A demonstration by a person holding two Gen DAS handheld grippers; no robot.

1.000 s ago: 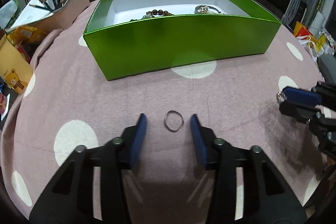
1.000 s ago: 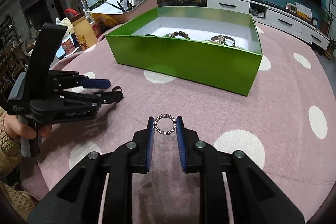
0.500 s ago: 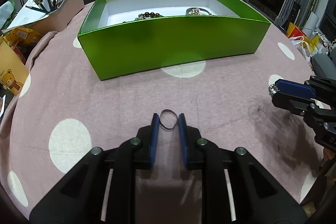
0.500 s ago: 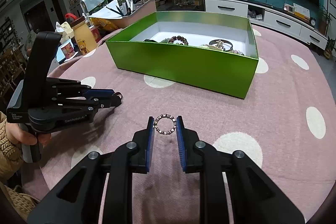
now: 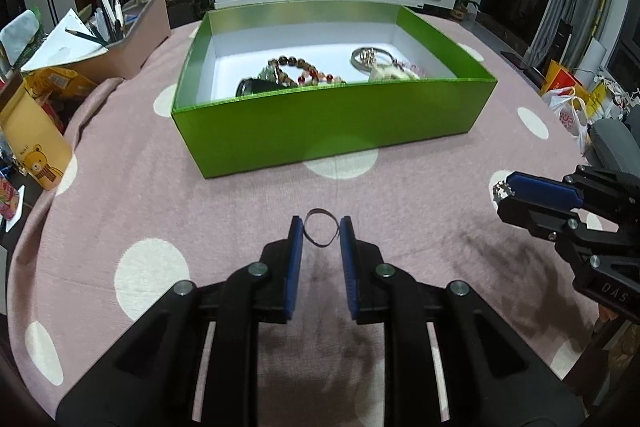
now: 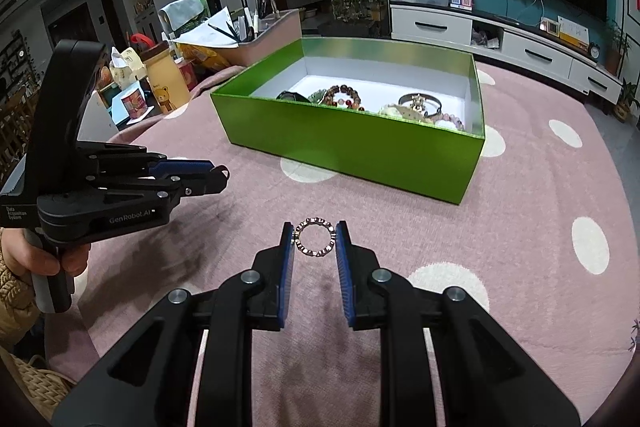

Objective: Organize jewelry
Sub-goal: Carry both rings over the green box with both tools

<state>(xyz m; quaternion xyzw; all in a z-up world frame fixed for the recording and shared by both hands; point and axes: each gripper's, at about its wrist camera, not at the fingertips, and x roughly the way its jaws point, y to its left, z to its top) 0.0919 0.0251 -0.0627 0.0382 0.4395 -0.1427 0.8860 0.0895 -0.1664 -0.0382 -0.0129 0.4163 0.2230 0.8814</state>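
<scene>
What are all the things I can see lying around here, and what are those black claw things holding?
Green box: one, bright green with a white inside, open, on the table beyond both grippers.
Jewelry in box: several pieces, brown and reddish bead bracelets, a silver bangle, pale beads; exact count unclear.
Tablecloth: one, pink with white dots, covering the table.
Dark ring: one, thin plain band, held between the left gripper's pads.
Beaded ring: one, silvery studded circle, held between the right gripper's pads.
Bear carton: one, yellow, at the table's left edge.
Pen tray: one, pinkish, behind the box on the left.
Left gripper: black with blue pads, closed on the dark ring.
Right gripper: black with blue pads, closed on the beaded ring.
</scene>
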